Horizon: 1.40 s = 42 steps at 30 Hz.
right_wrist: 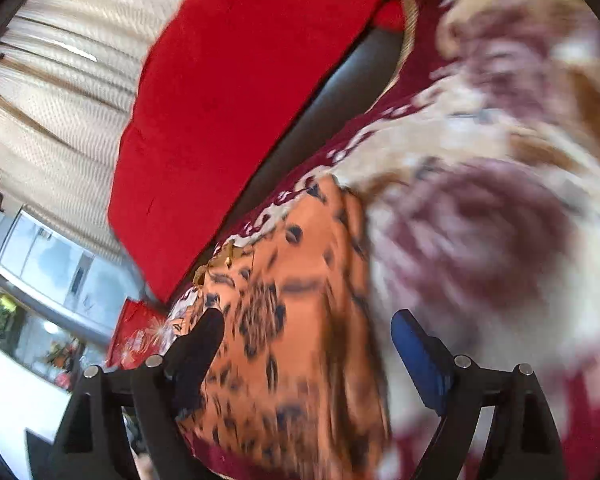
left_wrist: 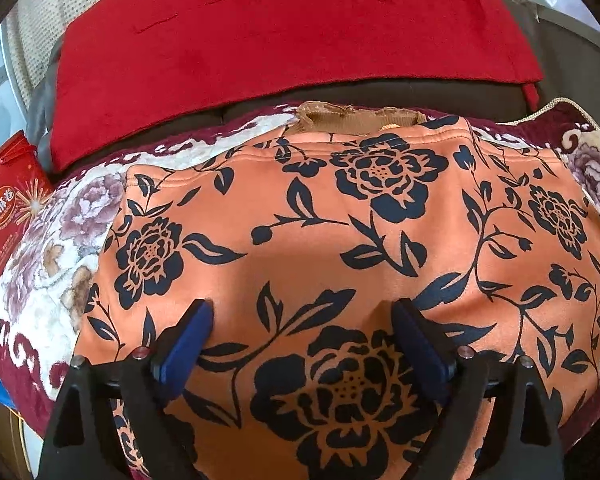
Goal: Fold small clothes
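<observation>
Spreading wide over the orange cloth garment with black flowers (left_wrist: 340, 240) at frame centre, left gripper (left_wrist: 304, 312) holding nothing; right gripper (right_wrist: 308, 328) likewise parted, garment (right_wrist: 292, 320) lower centre on floral blanket (right_wrist: 480, 200); blurred.

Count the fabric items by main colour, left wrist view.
Orange: 1, floral garment
Plain red: 1, cloth
Maroon and cream: 1, floral blanket
Total: 3

Orange floral garment (left_wrist: 340, 240) on floral blanket (left_wrist: 60, 248)
</observation>
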Each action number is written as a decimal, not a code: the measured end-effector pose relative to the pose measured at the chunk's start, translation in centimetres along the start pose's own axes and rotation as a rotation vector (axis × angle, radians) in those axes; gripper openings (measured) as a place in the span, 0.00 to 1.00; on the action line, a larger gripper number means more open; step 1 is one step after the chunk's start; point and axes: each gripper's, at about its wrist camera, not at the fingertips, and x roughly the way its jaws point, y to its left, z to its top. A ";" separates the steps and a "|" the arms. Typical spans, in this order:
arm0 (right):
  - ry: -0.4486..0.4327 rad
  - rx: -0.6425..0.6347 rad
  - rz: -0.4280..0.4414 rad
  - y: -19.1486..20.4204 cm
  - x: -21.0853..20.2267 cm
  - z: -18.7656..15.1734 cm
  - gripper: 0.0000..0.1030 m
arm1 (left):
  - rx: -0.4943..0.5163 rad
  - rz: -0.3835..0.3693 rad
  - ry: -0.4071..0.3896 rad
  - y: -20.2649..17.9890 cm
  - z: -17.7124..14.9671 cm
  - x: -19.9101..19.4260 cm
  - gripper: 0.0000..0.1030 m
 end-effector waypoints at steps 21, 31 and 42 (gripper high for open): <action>-0.088 -0.085 -0.191 6.3 1.5 1.6 0.81 | -0.227 -0.133 -0.023 8.0 -1.1 -3.5 0.95; 0.081 -0.222 0.028 12.9 4.2 -10.2 0.83 | -0.810 -0.299 0.010 24.7 -9.8 -5.2 0.93; 0.119 -0.094 -0.008 9.0 6.1 -11.1 0.83 | -0.783 -0.352 0.097 22.7 -8.6 -3.3 0.11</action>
